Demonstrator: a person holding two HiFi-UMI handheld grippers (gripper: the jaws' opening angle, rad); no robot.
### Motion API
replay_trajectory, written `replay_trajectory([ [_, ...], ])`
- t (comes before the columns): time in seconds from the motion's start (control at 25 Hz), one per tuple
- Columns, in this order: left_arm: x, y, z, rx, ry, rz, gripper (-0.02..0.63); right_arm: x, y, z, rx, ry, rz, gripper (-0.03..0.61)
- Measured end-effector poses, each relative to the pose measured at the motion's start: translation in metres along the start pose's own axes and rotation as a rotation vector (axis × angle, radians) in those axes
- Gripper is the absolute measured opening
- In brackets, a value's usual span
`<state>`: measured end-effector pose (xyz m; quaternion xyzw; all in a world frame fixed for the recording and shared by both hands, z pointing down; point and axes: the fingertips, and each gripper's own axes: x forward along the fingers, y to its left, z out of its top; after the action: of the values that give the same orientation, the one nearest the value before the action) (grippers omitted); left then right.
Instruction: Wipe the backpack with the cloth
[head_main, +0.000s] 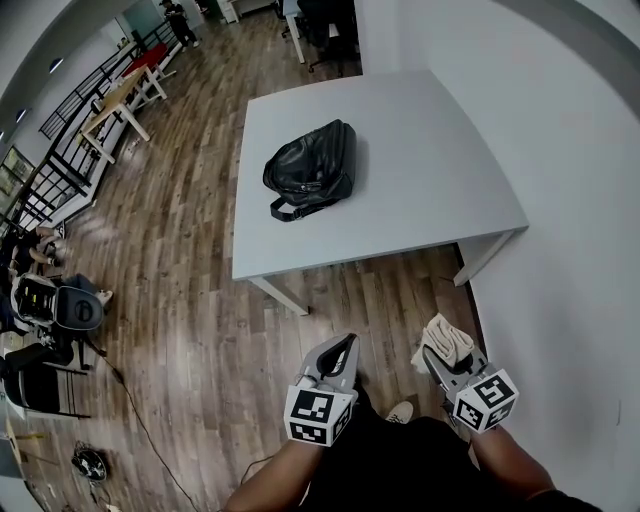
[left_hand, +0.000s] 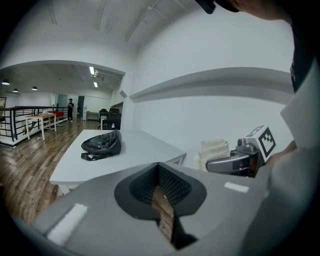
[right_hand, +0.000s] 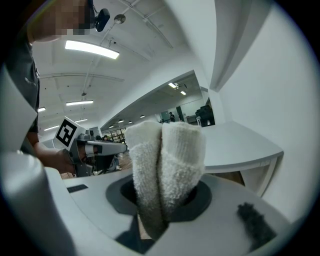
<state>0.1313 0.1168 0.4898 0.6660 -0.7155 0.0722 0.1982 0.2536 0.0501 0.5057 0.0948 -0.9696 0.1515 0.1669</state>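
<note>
Two grippers hang low in front of the person, short of the bench. The left gripper (head_main: 347, 345) is closed on nothing. The right gripper (head_main: 438, 358) is clamped on a folded white cloth (head_main: 447, 338) that stands up out of its jaws. Beyond them comes wood floor (head_main: 200, 330), then the grey bench (head_main: 430, 170). The black backpack (head_main: 312, 168) lies on it, well ahead and to the left of the cloth-bearing gripper, its long axis slanting away rightward. The left gripper sits nearer, so the cloth likely must travel forward and leftward.
</note>
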Motion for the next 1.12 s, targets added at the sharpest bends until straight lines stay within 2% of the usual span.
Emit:
replay_trajectory([
  [0.76, 0.042, 0.117, 0.021, -0.043, 0.022, 0.057, 0.006, 0.131, -0.008, 0.048, -0.012, 0.038, 0.074, 0.098],
  [1.12, 0.067, 0.171, 0.048, 0.000, 0.003, 0.015, 0.006, 0.196, -0.015, 0.083, -0.042, 0.033, 0.056, 0.098],
])
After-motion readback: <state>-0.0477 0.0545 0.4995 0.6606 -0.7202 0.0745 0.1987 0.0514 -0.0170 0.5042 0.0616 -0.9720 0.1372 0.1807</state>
